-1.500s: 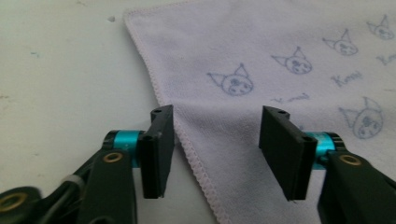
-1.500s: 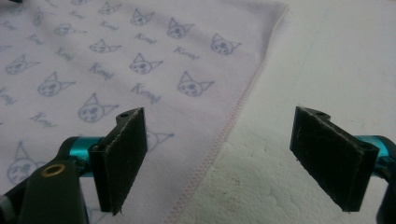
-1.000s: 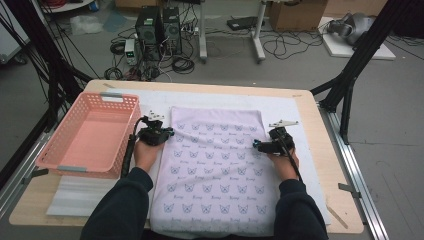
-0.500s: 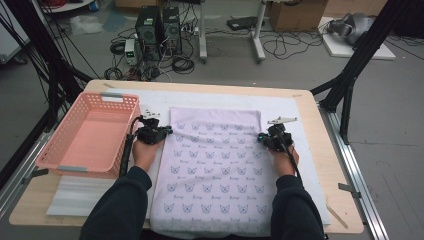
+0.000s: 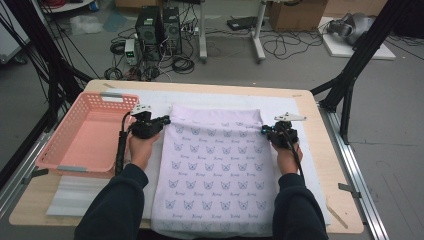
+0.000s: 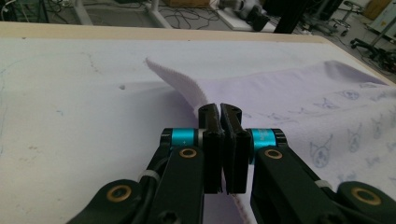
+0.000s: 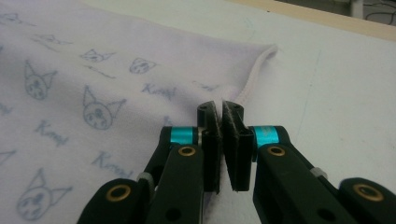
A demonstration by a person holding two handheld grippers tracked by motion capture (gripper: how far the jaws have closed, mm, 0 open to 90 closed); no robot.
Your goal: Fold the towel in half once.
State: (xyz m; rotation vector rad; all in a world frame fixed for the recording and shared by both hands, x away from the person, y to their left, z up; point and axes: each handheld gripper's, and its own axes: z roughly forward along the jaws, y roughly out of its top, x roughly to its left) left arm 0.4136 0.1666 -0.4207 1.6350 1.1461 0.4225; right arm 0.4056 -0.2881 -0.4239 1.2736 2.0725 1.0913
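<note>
The left gripper (image 6: 219, 109) has its jaws clamped on the left edge of the lilac cat-print cloth (image 5: 215, 165), whose corner stands lifted off the white mat (image 5: 300, 107). The right gripper (image 7: 220, 106) has just closed its jaws on the cloth's corded right edge, apparently pinching it, though the pads hide the contact. The cloth lies spread down the middle of the table (image 5: 330, 150), overhanging its near edge. A pink basket (image 5: 75, 137) sits along the left edge.
</note>
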